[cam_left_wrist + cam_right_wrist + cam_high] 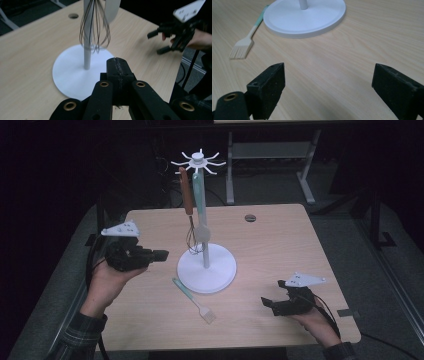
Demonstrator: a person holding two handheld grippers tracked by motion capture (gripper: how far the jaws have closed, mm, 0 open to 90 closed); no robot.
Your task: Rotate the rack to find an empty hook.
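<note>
The right tongs (272, 304) hang low over the worktop (280, 245) with jaws spread wide and empty, aimed at the pastry brush (196, 301) lying just beside the white rack base (220, 270). The left tongs (161, 255) are pressed together, apparently empty. Likely step: reaching for the brush; next, straddle its handle and close.

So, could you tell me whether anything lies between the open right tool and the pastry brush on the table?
Nothing visible does. Bare tabletop runs from the right tool, jaws wide open, to the pastry brush, which lies flat beside the white stand base, its handle end at the base's rim.
</note>
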